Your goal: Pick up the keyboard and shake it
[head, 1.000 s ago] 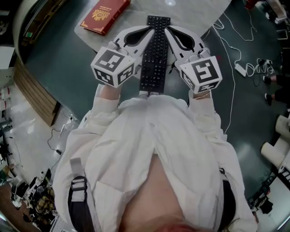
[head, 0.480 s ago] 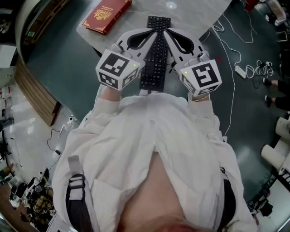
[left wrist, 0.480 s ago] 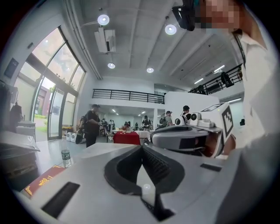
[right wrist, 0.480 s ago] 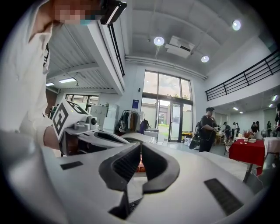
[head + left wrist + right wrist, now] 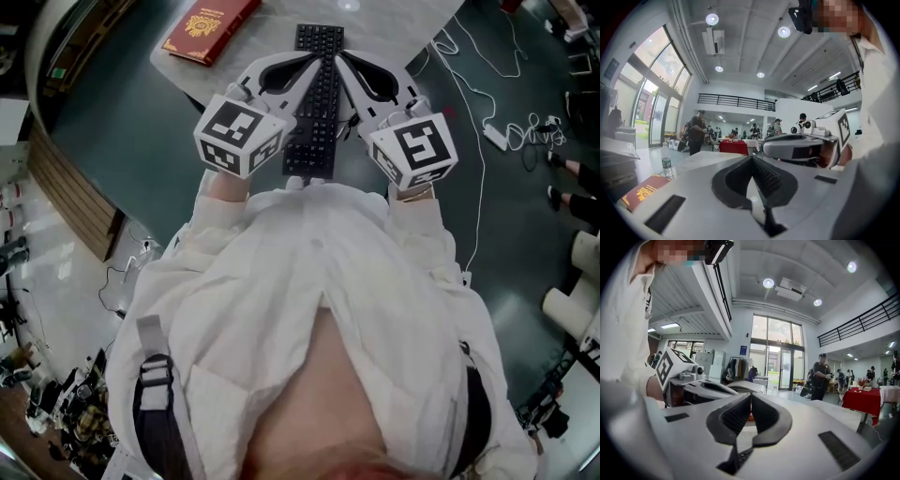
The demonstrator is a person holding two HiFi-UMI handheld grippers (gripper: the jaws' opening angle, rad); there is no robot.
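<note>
The keyboard (image 5: 317,103) is held lengthwise over the near edge of the counter (image 5: 403,28). Its left long side is pinched by the clenched jaws of the left gripper (image 5: 306,70), its right side by those of the right gripper (image 5: 341,67). A red book (image 5: 208,26) lies on the counter, well apart to the left.

A pale grey table (image 5: 281,33) with a rounded edge is being seen from above, and a dark green floor (image 5: 112,122) is being seen spreading around it. A red book (image 5: 208,25) with a gold emblem is being carried flat on the table top, near its left edge. A clear water bottle (image 5: 667,165) is being shown upright just beyond the book in the left gripper view; whether it is being borne by the table cannot be told. On the floor to the right, a white power strip (image 5: 494,137) and a long white cable (image 5: 482,187) are being carried, lying loose.
</note>
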